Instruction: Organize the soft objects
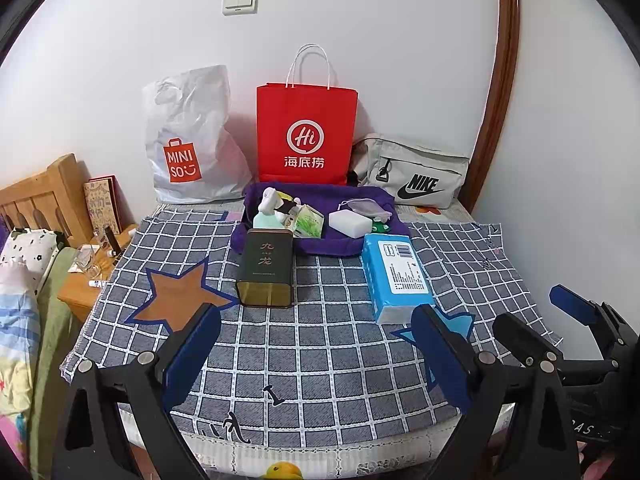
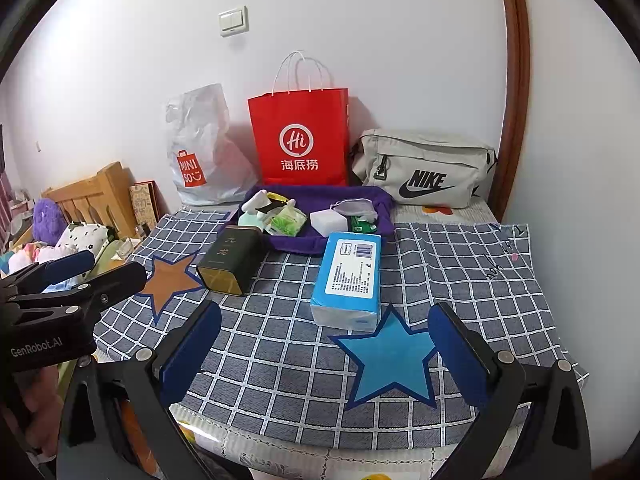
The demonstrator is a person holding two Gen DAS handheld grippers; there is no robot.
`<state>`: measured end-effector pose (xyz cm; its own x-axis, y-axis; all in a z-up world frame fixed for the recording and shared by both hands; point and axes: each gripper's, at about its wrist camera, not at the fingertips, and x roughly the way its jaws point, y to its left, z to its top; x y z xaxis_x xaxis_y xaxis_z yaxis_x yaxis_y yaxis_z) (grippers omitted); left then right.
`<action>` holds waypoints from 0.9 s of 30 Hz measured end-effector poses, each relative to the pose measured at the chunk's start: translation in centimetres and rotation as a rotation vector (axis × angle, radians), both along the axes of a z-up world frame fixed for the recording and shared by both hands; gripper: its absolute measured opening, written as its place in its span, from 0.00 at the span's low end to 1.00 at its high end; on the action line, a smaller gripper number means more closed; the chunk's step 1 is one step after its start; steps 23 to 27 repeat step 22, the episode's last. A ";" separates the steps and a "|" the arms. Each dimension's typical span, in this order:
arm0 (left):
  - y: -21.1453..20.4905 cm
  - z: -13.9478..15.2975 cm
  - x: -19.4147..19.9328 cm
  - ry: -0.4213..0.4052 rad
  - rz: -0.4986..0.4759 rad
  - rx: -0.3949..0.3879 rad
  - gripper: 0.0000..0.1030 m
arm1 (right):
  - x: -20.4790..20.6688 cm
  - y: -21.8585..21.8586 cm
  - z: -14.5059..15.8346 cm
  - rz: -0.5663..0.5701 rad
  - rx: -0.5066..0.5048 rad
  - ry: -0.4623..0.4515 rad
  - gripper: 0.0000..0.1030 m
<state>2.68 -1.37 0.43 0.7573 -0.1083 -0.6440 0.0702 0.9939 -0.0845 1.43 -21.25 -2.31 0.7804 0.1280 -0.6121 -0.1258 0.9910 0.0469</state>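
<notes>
Both tools hang low over the near edge of the counter, the left tool [image 1: 316,354] with its blue pads spread wide and nothing between them, the right tool [image 2: 326,346] equally released and empty; in the left wrist view the right one shows at 4 o'clock, and in the right wrist view the left one shows at 9 o'clock. Just beyond the right tool's pads a blue star patch [image 2: 390,360] marks the grey checked cloth [image 2: 460,276], and at its 12 o'clock, touching the star's upper tip, lies the blue tissue pack [image 2: 350,276], lengthwise away from the camera. At 10 o'clock from the pack a dark tea tin [image 2: 232,260] lies on its side with its gold bottom facing the camera, beside a brown star patch [image 2: 170,280]. Behind both, a purple cloth tray [image 2: 372,200] holds the soft things: a white sponge block [image 2: 328,222], a mint-green bottle [image 2: 250,220], a green-printed wipes packet [image 2: 286,222], a small grey pouch [image 2: 354,206] and a green packet [image 2: 362,224] partly hidden behind the sponge. Against the wall at 12 o'clock stand a white Miniso bag [image 2: 200,156], a red paper bag [image 2: 300,136] and a beige Nike pouch [image 2: 424,168]. At 9 o'clock a wooden headboard [image 2: 96,196] and bedding crowd the edge
</notes>
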 end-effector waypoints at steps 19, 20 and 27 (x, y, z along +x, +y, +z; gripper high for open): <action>0.1 -0.1 0.1 0.000 0.003 0.003 0.94 | 0.0 -0.1 0.1 0.005 0.007 0.000 0.99; 0.1 -0.1 0.1 0.000 0.005 0.002 0.94 | 0.0 -0.1 0.0 0.006 0.007 -0.001 0.99; 0.2 -0.2 0.2 -0.002 0.006 0.008 0.94 | 0.1 -0.1 0.0 0.009 0.011 0.000 0.99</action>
